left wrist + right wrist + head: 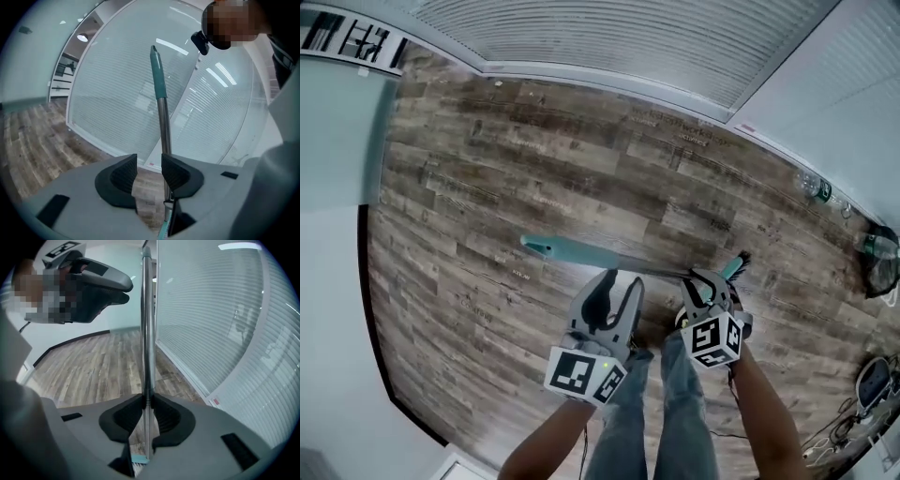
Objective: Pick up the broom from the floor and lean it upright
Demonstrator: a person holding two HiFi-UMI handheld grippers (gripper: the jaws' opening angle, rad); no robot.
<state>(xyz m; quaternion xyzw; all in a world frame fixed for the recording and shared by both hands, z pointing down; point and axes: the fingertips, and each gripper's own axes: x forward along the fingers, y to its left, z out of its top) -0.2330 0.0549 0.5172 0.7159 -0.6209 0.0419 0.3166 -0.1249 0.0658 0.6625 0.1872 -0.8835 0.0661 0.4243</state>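
Note:
The broom (581, 253) is off the wooden floor, with a teal grip end and a metal pole. My right gripper (711, 283) is shut on the pole; in the right gripper view the pole (147, 333) rises straight up from between its pads (147, 401). My left gripper (617, 289) stands open beside it. In the left gripper view the pole (164, 126) runs past the edge of the right-hand pad, with a bare gap between the jaws (149, 161). The teal grip (158, 77) points up toward the blinds.
A glass wall with white blinds (619, 37) borders the floor at the back. Bottles (814, 187), a dark bag (881, 258) and cables (862, 394) lie along the right edge. The person's legs (661, 412) stand directly below the grippers.

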